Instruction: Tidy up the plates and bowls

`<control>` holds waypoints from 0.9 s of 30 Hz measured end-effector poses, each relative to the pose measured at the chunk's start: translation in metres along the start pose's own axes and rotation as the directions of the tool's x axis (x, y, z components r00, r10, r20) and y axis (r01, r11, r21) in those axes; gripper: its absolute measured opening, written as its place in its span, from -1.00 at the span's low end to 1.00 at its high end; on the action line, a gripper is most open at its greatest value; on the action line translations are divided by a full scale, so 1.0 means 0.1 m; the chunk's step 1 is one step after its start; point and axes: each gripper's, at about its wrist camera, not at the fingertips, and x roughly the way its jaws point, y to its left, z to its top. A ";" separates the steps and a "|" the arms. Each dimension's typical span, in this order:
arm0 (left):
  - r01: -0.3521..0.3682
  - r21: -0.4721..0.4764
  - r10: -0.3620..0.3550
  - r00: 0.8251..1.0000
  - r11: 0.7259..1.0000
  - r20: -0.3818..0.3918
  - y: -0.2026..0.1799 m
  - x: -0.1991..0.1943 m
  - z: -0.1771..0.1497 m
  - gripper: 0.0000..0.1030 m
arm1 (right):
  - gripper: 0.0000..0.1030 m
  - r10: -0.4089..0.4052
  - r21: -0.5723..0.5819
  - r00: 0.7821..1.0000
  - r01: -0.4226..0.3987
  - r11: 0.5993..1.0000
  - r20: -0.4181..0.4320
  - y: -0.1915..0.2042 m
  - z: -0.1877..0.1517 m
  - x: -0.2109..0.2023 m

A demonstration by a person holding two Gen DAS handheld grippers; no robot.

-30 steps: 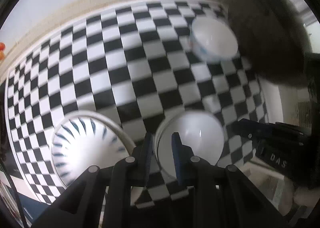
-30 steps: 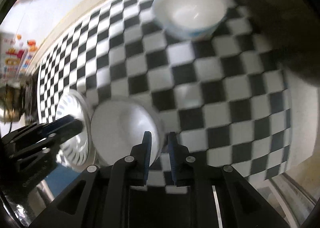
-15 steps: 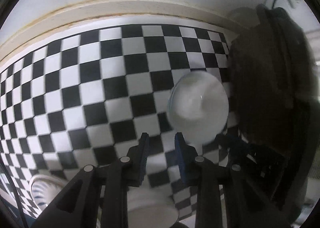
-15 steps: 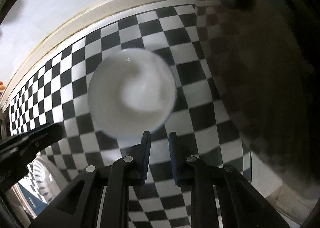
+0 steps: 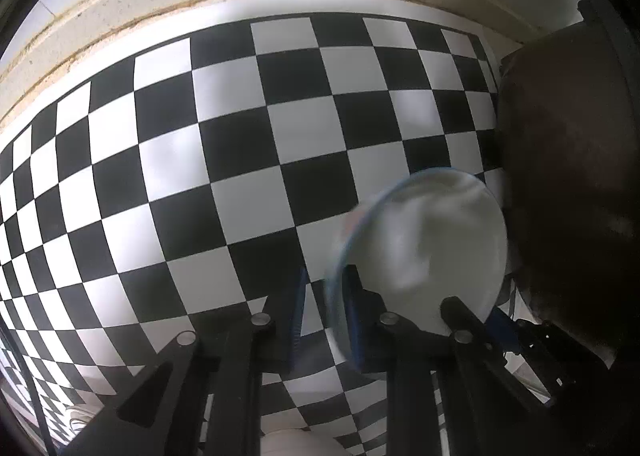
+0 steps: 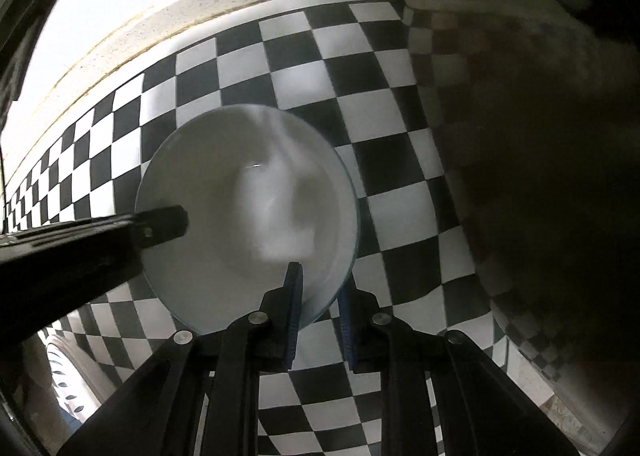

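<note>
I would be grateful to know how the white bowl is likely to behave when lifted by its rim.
The white bowl looks rigid and glazed, so probably slippery. Both tongs, left and right, straddle only its thin rim, so it may tilt. Likely breakable.

White bowl (image 6: 248,212) tipped on the checkered surface (image 5: 240,160).
I see it plain white inside with a thin bluish rim, motion-blurred and tilted. A striped plate (image 6: 70,388) shows partly at the right wrist view's lower left edge.
</note>
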 end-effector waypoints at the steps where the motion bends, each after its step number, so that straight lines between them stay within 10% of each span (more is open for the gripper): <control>1: 0.002 -0.005 -0.002 1.000 1.000 0.003 0.02 0.00 0.00 -0.68 | -0.65 0.017 0.000 1.000 -0.017 1.000 -0.004 0.02 0.00 0.01; 11: -0.021 -0.075 0.023 1.000 0.997 0.018 0.50 -0.09 -0.14 -0.68 | -0.69 0.093 -0.106 0.995 -0.097 0.990 -0.040 0.49 0.04 0.02; 27: 0.141 -0.146 -0.143 0.990 0.979 -0.001 0.75 0.06 -0.13 -0.68 | -0.88 0.144 -0.054 0.985 -0.149 0.987 -0.094 0.43 0.50 0.25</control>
